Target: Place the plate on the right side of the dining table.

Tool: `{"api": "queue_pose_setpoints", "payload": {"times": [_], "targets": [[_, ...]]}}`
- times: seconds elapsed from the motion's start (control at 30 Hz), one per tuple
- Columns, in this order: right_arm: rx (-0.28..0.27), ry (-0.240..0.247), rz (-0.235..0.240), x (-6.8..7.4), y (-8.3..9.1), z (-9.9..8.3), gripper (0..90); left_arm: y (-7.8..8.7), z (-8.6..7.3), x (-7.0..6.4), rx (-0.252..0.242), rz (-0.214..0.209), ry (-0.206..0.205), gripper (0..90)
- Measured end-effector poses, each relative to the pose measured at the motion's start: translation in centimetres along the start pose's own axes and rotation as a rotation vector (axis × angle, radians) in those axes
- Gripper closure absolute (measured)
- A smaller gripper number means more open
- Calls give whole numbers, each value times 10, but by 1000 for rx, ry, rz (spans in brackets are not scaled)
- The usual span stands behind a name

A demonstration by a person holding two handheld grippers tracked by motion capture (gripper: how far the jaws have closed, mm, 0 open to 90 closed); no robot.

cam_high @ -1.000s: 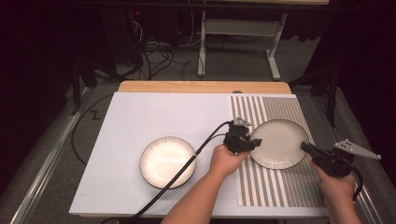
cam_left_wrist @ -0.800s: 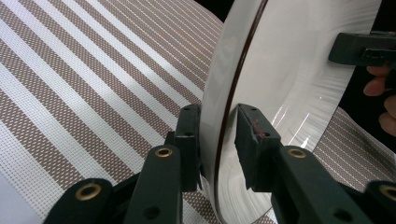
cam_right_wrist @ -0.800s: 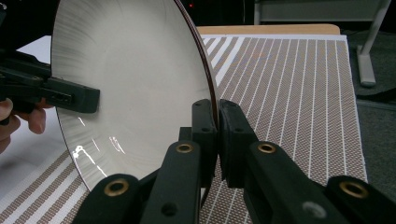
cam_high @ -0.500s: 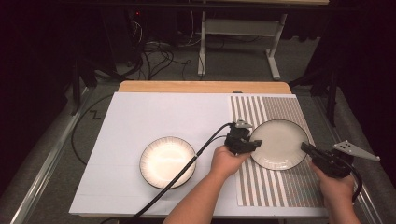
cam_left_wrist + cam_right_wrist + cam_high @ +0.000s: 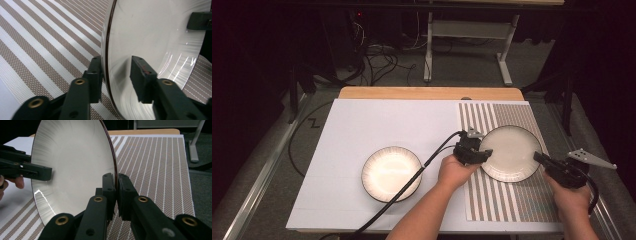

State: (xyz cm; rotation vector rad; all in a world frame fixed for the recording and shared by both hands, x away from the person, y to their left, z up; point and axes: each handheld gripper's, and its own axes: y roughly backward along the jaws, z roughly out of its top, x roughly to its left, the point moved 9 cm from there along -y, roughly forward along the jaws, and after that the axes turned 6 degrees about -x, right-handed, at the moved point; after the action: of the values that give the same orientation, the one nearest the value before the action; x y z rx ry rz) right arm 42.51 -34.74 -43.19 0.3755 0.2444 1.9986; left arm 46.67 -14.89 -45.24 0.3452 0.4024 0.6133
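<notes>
On the striped mat, the plate lies between both grippers: the right gripper is clamped on its near-right rim, the left gripper straddles its left rim, jaws apart.

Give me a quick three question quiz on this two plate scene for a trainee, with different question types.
1. True or false: the right gripper has its fingers shut on the rim of the plate on the striped mat.
2. How many plates are on the table? A) one B) two C) three
3. Fill in: the left gripper straddles the same plate's rim with its fingers ____.

Key: 1 true. 2 B; the ribbed plate lies on the white sheet. 3 open, a gap shows at the inner finger.
</notes>
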Motion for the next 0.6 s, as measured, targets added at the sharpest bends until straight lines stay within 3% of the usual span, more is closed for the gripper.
{"api": "queue_pose_setpoints", "payload": {"times": [0.17, 0.33, 0.47, 0.6], "targets": [[13, -9, -7, -2, -3, 0, 875, 23, 7, 1, -34, -15, -11, 483], [77, -21, -44, -7, -13, -2, 848, 64, 6, 6, -57, -15, -21, 436], [154, -71, -67, -17, -22, -11, 821, 105, 0, 20, -84, 6, -43, 411], [180, -103, -82, -20, -25, -13, 810, 141, -11, 42, -109, 47, -43, 375]]}}
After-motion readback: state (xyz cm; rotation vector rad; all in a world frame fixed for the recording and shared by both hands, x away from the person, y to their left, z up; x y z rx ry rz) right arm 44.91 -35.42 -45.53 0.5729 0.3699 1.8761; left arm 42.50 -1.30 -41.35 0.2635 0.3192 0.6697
